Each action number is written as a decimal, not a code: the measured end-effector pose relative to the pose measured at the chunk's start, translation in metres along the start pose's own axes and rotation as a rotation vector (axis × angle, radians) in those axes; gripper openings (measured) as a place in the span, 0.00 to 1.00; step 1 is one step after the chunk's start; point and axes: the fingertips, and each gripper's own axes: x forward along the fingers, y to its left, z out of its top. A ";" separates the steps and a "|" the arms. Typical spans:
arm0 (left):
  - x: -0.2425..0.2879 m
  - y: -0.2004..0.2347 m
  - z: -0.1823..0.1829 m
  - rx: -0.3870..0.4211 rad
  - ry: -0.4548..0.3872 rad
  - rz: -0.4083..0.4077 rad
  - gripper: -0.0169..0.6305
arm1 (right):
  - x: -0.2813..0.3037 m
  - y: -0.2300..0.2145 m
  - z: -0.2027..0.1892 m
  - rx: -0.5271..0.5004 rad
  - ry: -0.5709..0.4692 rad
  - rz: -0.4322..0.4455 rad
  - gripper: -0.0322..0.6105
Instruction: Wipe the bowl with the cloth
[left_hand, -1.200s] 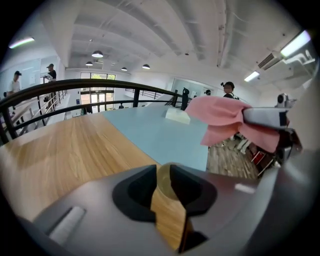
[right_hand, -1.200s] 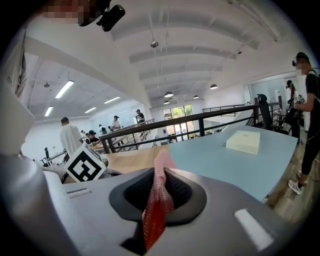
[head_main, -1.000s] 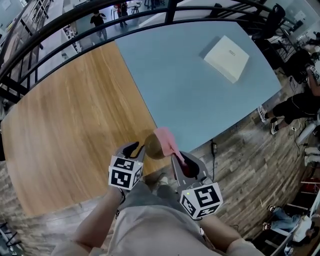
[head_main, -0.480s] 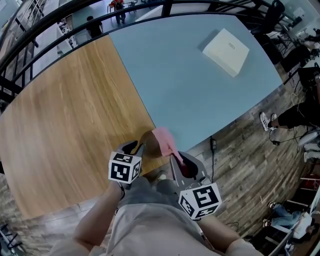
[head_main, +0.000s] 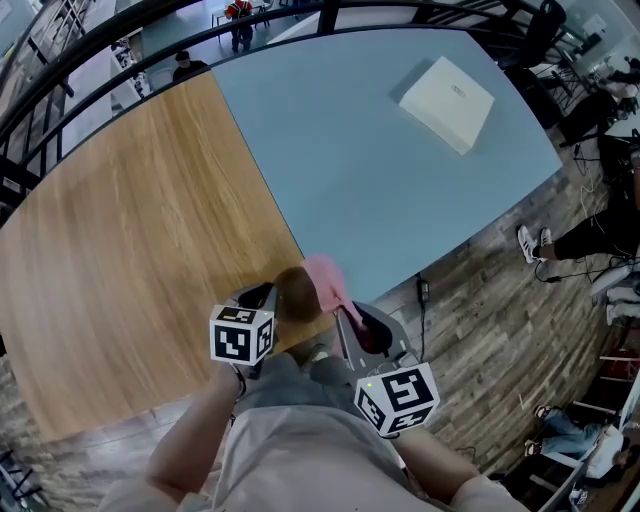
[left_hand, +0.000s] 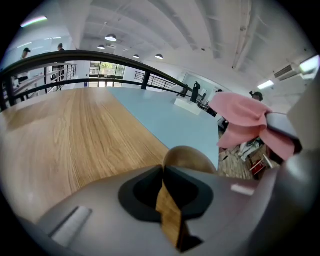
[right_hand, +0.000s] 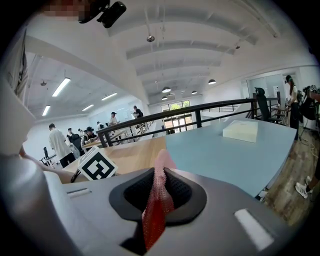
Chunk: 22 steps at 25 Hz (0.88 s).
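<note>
So the left tongs (head_main: 270, 300) were clamped on the rim of the bowl (head_main: 294, 291), holding it over the worktop (head_main: 150, 230) at its 6 o'clock edge. The right tongs (head_main: 345, 318) pinched the pink cloth (head_main: 324, 276) right at the bowl's 3 o'clock side. Couldn't tell if they touched, so I'd guess most of the wiping was yet to do.

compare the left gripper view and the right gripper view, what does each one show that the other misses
Left only: the wooden bowl, clamped by its rim in the left gripper. Right only: the left gripper's marker cube. Both: the pink cloth held in the right gripper, and the white box on the blue table.
</note>
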 end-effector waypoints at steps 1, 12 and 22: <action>0.000 0.000 0.000 0.005 -0.001 0.002 0.05 | 0.000 0.000 0.000 -0.002 0.000 0.003 0.12; -0.017 -0.008 0.018 0.025 -0.051 0.010 0.04 | -0.003 -0.004 0.011 -0.020 -0.009 0.033 0.12; -0.094 -0.031 0.065 0.017 -0.220 0.054 0.03 | -0.034 0.003 0.067 -0.057 -0.101 0.071 0.12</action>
